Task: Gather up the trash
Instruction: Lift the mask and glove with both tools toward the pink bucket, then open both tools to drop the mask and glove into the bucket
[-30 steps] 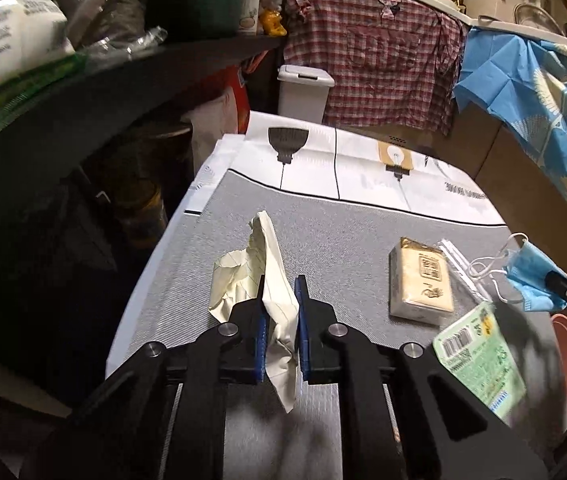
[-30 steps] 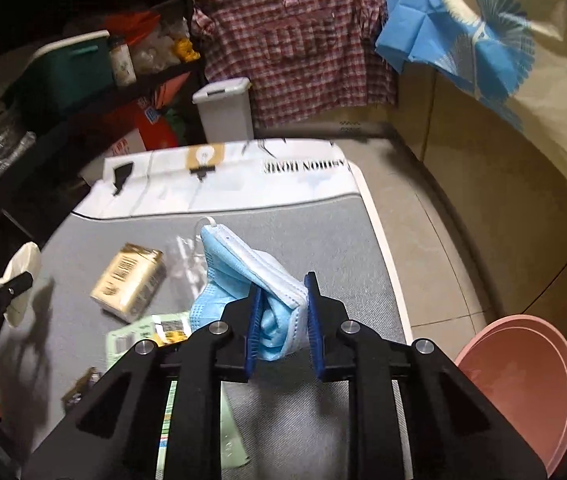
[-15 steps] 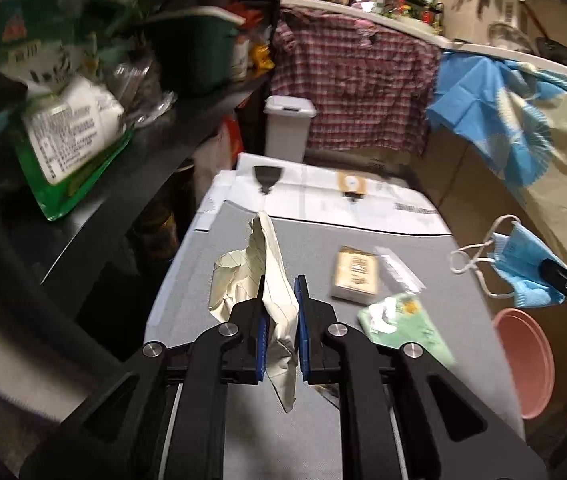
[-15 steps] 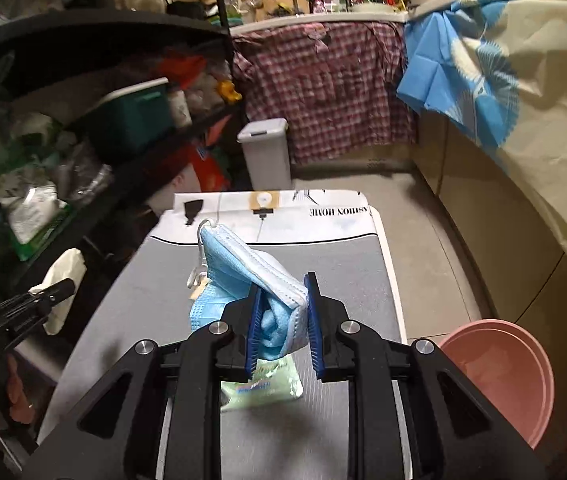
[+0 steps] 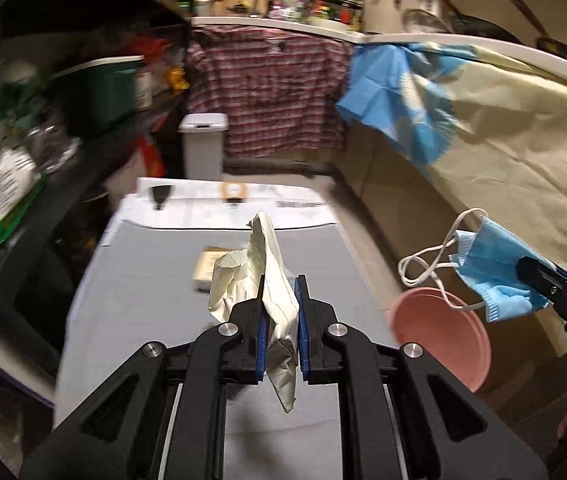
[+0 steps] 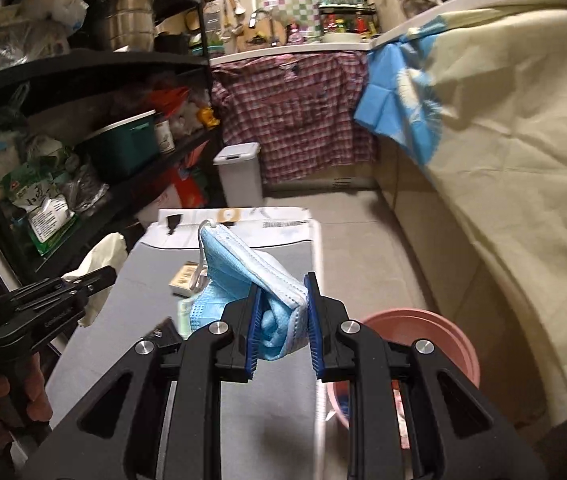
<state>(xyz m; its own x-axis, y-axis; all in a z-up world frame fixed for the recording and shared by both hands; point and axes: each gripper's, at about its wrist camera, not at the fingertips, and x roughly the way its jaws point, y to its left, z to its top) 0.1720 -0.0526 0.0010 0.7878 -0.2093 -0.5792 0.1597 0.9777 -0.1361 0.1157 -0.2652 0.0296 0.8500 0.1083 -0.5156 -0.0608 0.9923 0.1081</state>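
Cluttered kitchen shelving lines the left side, with a grey-topped table (image 5: pixel 155 280) running away down the middle. Over it, the left gripper (image 5: pixel 279 312) has its fingers clamped on a crumpled paper (image 5: pixel 259 264), while the right gripper (image 6: pixel 281 320) pinches a blue face mask (image 6: pixel 243 276) off the table's right edge. A pink basin (image 6: pixel 435 332) sits on the floor to the right, just below the mask. Both pieces look lifted for disposal; next, each needs carrying above the basin and releasing. A small box (image 6: pixel 183 278) remains on the table.

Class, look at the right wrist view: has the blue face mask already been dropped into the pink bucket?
No. The blue face mask is clamped in the right tongs, held above the mat, while the pink bucket stands on the floor beside it.
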